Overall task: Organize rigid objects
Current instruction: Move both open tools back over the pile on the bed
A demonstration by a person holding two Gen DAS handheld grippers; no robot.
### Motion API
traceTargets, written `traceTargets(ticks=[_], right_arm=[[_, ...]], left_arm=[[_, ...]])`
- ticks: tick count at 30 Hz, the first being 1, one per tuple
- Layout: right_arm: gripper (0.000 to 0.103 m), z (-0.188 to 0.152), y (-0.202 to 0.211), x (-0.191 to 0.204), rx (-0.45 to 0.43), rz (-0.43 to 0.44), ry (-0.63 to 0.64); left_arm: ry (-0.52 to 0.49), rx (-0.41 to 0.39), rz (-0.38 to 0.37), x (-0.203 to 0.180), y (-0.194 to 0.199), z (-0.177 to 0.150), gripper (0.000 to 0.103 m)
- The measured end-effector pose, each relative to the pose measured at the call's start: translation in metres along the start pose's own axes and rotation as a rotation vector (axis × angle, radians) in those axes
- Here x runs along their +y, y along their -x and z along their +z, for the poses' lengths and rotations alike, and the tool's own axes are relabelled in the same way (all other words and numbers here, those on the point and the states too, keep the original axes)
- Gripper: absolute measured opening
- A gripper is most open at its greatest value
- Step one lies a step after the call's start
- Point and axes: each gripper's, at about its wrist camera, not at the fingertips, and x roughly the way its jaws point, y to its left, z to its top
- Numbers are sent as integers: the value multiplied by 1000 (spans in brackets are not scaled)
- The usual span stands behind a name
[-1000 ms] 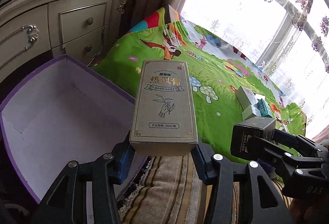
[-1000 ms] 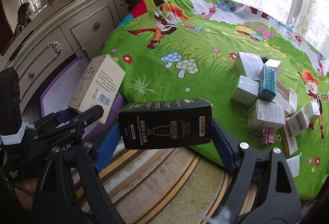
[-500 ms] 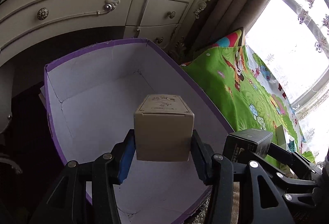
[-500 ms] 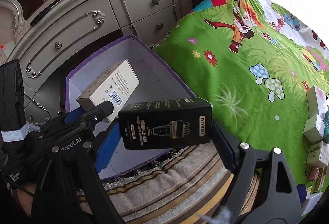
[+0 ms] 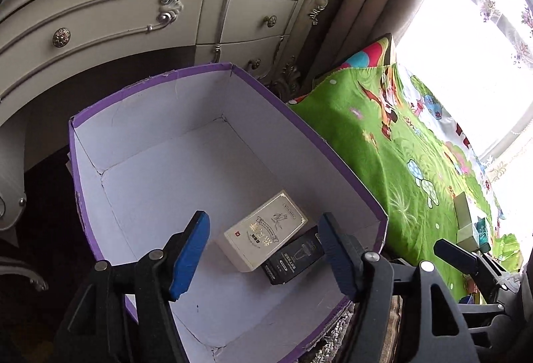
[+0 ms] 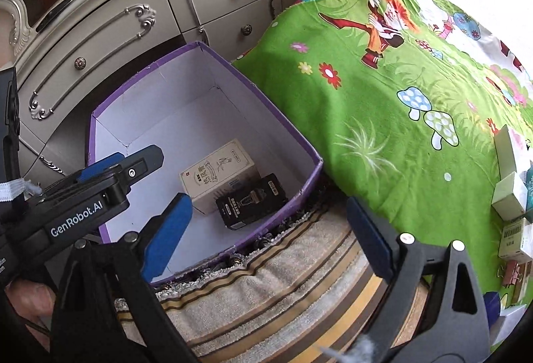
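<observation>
Left wrist view showed the left hand-held gripper [image 5: 263,249] gaping, empty; right hand-held gripper [image 6: 266,229] likewise; beige carton [image 5: 265,231] touched black carton [image 5: 293,259] inside purple box [image 5: 160,83].

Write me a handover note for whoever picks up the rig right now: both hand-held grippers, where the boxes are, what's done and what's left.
Left hand-held gripper: open, empty, over the purple bin.
Right hand-held gripper: open, empty, just outside the bin's near rim, above the striped rug.
Done: the beige carton and the black carton lie flat on the bin floor, side by side against the near right corner.
Left: a cluster of small boxes sits on the green cartoon cloth to the right, with a pink binder clip beside it. Probably head there next and bring the boxes to the bin.
</observation>
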Motion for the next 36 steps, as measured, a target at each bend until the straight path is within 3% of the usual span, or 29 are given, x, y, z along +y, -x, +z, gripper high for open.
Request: traceTargets(ticks=[10,16,36], right_arm=[[96,-18,38,-48,-80,-132,-110],[96,-34,55,-76,-100,-189,-177],[96,-88,89,-154,-107,-286,-371]], left_arm=[[-250,-71,-14,-62,14,-8,80],[-360,-61,-51,-97,17,-17,82],[-549,11,-166,-186,10,-52,82]])
